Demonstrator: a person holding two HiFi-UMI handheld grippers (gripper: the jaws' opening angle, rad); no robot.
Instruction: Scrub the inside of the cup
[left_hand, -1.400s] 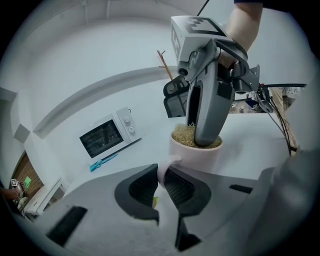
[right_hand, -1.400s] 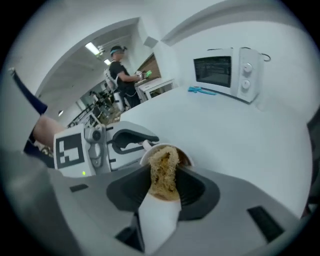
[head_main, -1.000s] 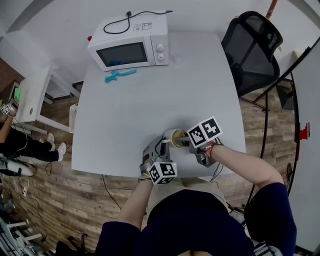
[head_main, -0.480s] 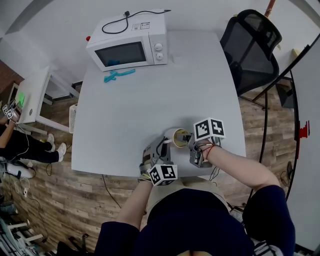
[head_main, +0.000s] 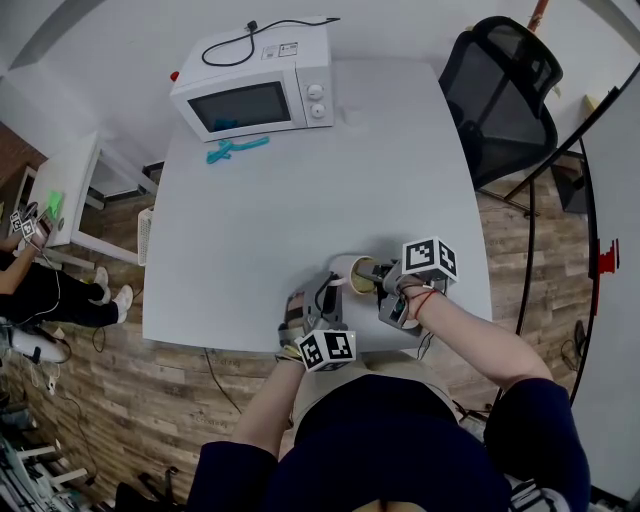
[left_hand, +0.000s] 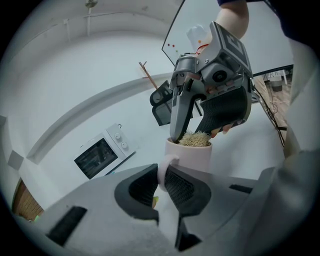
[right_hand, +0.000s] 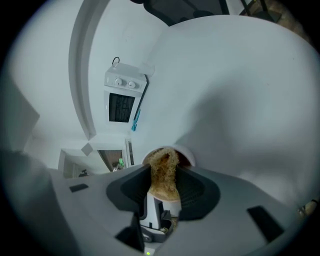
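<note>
A pale cup (head_main: 350, 270) stands on the grey table (head_main: 300, 200) near its front edge. My left gripper (head_main: 328, 293) is shut on the cup's handle (left_hand: 164, 169), which is clamped between its pads in the left gripper view. The cup's body (left_hand: 192, 156) rises just beyond the jaws. My right gripper (head_main: 373, 281) reaches into the cup's mouth from the right, shut on a tan fibrous scrubber (right_hand: 162, 176). The scrubber (left_hand: 194, 139) fills the top of the cup, and the right gripper (left_hand: 186, 136) dips into it from above. The cup's inside is hidden.
A white microwave (head_main: 255, 85) with a black cable on top sits at the table's far left corner, and a teal tool (head_main: 238, 150) lies before it. A black office chair (head_main: 510, 95) stands off the table's right side. A person (head_main: 30, 285) sits at far left.
The right gripper has rolled about its own axis inside the cup, so its marker cube shows a different face and sits a little further right. Left gripper and cup have stayed put.
</note>
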